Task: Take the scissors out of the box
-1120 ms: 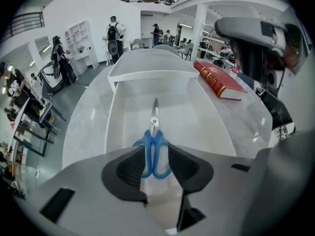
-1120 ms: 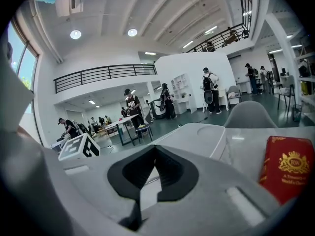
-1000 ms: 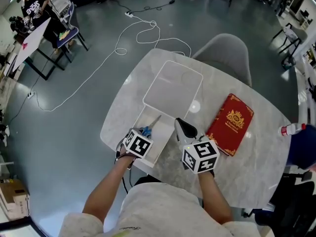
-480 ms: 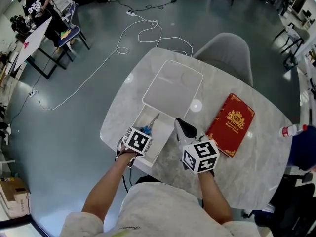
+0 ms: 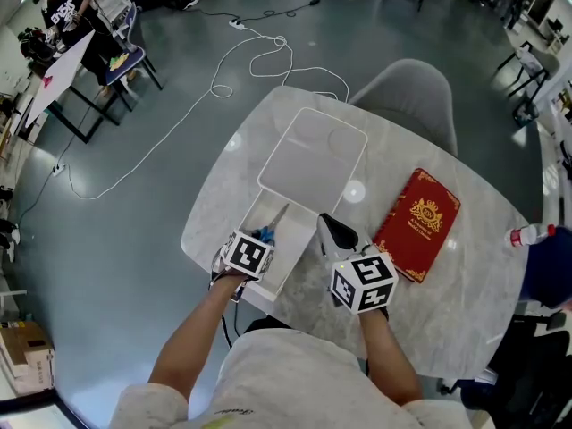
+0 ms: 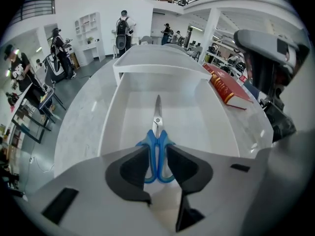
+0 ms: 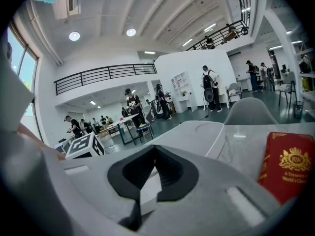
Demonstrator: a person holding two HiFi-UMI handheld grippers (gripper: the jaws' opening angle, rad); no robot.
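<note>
Lengthwise in the box, scissors point toward the lid.

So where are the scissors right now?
In the left gripper view the scissors lie flat in the white box, left of the red book, blue handles between the left gripper's closing jaws.

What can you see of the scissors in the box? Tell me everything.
The scissors have blue, plastic-looking handle loops and slim silvery blades, shut together. They lie flat on the floor of the white box, about mid-width, with the blades pointing away from the person toward the far wall. The left tool points down over them, its dark jaws on either side of the handles and closing in. The handles do not look clamped yet.
</note>
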